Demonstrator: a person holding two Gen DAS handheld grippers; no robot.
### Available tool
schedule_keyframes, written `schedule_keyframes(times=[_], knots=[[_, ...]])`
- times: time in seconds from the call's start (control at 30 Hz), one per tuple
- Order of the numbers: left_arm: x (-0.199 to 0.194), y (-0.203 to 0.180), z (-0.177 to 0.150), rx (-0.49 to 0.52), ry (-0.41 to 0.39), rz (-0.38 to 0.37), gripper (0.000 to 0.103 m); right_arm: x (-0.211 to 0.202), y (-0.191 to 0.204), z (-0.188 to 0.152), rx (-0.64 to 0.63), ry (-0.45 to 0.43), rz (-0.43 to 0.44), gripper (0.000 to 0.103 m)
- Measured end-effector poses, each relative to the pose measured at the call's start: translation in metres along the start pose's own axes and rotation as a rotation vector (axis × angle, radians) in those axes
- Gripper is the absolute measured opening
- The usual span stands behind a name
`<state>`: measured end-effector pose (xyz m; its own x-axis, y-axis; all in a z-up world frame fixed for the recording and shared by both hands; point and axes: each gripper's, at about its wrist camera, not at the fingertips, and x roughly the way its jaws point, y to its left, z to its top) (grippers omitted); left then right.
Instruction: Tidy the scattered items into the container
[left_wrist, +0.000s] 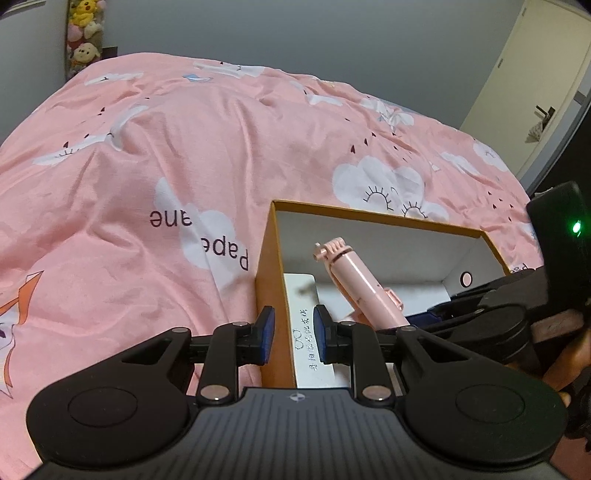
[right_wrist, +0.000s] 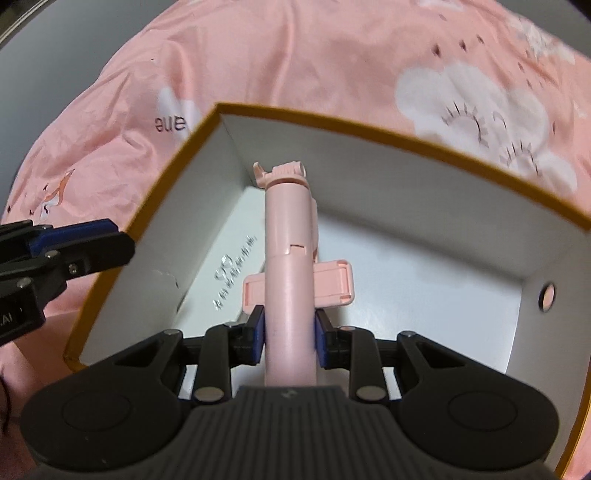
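Nearest the lens in the right wrist view, the right gripper (right_wrist: 290, 338) has its blue pads pressed against both sides of a pink selfie stick (right_wrist: 290, 258), which points away from us and down into the open box (right_wrist: 369, 125). We judge the stick is held by its handle end so that the head goes in first, clear of the walls. The head hangs over the white interior, above a flat white card (right_wrist: 236, 266) lying on the floor of the box; whether the head touches anything we cannot tell.

Our left gripper (left_wrist: 293, 334) straddles the box's orange wall (left_wrist: 271, 295) — one pad outside, one inside, narrowly parted. Whether both pads press the wall is not clear from either view; the likely purpose is to steady the box on the soft pink bedcover (left_wrist: 166, 166).

Writing: the cover reads "Pape…ane", seen upside down. The card bears a line of small characters, too small to read.
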<state>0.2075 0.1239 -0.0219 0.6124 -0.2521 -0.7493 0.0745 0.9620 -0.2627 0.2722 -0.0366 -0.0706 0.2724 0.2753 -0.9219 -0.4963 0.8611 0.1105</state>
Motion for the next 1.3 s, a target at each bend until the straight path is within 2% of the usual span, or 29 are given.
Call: schedule_keyframes(times=[0.13, 0.27, 0.53, 0.77, 0.83, 1.1, 1.3], knots=[[-0.002, 0.002, 0.000, -0.007, -0.001, -0.005, 0.025, 0.006, 0.020, 0.005, -0.109, -0.016, -0.158, 0.029], [-0.001, 0.002, 0.000, -0.010, -0.002, -0.017, 0.025, 0.017, 0.018, 0.006, -0.115, 0.041, -0.188, 0.029], [0.000, 0.008, -0.003, -0.024, 0.001, -0.021, 0.025, 0.023, 0.014, 0.008, -0.045, 0.087, -0.143, 0.030], [0.000, 0.008, -0.004, -0.030, 0.003, -0.029, 0.025, 0.011, 0.018, 0.017, 0.020, 0.101, 0.028, 0.032], [0.000, 0.008, -0.004, -0.029, 0.002, -0.029, 0.025, 0.011, 0.021, 0.016, 0.027, 0.092, 0.076, 0.028], [-0.001, 0.013, -0.004, -0.055, 0.000, -0.022, 0.025, 0.006, 0.031, 0.025, 0.001, 0.037, 0.108, 0.028], [0.000, 0.013, -0.004, -0.056, 0.001, -0.022, 0.025, 0.008, 0.020, 0.025, 0.071, 0.025, 0.166, 0.027]])
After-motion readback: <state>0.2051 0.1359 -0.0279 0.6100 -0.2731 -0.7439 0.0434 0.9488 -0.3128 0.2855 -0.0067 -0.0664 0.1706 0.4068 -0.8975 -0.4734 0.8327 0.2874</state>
